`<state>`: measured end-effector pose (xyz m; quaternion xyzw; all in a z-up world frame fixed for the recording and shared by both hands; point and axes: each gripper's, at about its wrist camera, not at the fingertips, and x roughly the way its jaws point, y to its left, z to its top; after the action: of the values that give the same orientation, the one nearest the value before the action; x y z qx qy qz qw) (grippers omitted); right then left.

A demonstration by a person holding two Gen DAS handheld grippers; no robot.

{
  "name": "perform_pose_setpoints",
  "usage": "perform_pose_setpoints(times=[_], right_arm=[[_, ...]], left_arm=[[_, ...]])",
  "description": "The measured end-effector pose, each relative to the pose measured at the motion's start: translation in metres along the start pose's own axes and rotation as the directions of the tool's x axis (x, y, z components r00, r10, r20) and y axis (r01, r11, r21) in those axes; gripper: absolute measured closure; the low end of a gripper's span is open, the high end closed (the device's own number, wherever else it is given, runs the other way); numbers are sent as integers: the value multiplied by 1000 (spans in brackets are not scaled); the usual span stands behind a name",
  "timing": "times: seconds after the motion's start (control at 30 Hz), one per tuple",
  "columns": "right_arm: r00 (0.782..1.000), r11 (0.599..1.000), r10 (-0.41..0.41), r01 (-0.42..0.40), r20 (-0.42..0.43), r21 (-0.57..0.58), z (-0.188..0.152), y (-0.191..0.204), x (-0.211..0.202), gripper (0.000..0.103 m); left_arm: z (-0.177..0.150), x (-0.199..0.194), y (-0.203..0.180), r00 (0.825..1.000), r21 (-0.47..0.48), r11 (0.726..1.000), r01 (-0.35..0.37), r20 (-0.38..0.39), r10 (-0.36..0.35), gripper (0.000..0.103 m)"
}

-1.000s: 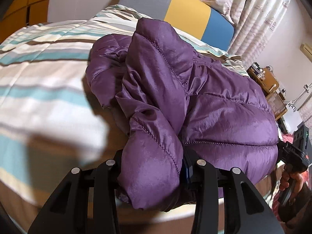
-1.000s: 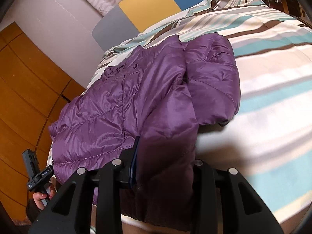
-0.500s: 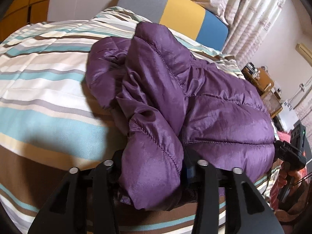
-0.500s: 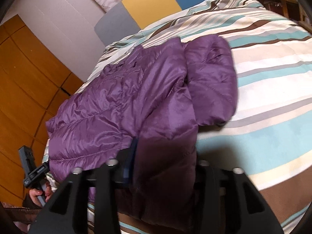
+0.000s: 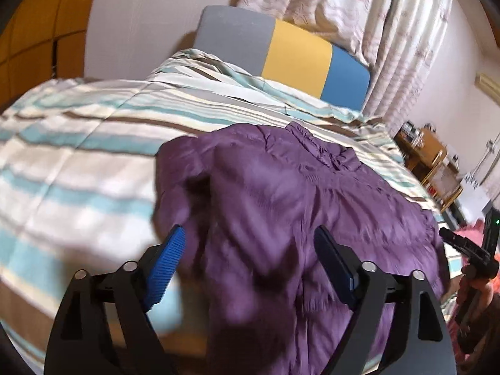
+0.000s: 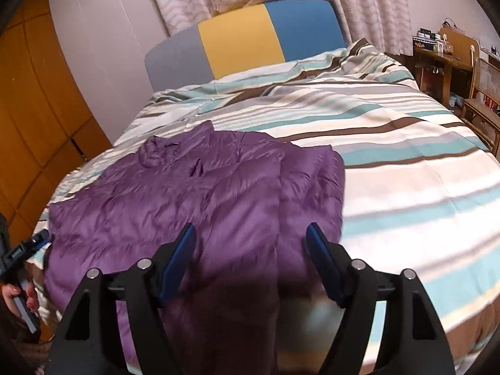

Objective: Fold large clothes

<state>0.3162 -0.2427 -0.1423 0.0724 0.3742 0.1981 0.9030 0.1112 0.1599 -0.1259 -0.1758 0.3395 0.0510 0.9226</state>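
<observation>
A purple quilted puffer jacket (image 5: 312, 218) lies spread on a bed covered by a striped duvet (image 5: 78, 156) in cream, teal, grey and brown. The jacket sits toward the near edge of the bed, collar (image 6: 156, 153) pointing to the headboard (image 6: 243, 47), whose panels are grey, yellow and blue.

The left gripper (image 5: 247, 243) is held above the near part of the jacket, aimed along the bed toward the headboard, its jaws spread wide with nothing between them; the blue pads (image 5: 165, 265) stand clear of the fabric. The right gripper (image 6: 251, 240) is posed the same way over the jacket's other side, jaws wide and empty, with a folded-in sleeve (image 6: 312, 187) lying just ahead of it. Each camera catches the other gripper's handle at the edge of view, held in a hand (image 6: 18, 297) low beside the bed.

Patterned curtains (image 5: 359, 15) hang behind the headboard, and orange wardrobe doors (image 6: 31, 109) stand to the left. A wooden desk (image 6: 443, 59) with small items and a cane chair (image 6: 484, 100) stand at the right of the bed.
</observation>
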Motion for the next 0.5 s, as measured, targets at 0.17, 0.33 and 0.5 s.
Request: perform_pose_setpoints(times=[0.17,0.33,0.5], right_arm=[[998,999,10,-9,-56,31,6,0,36,31],[999,999,14,-16,-41,-41,-3,16,33,78],[998,997,11,-6,63,-78,1,28,-1,88]], left_arm=[[12,45,1,993,-46,998,-39,-116,33,11],[5,35,-11,996,-24,1000,11,-94,-14,75],[2,-3,-24,999,-19,1000,-9,40,9,87]])
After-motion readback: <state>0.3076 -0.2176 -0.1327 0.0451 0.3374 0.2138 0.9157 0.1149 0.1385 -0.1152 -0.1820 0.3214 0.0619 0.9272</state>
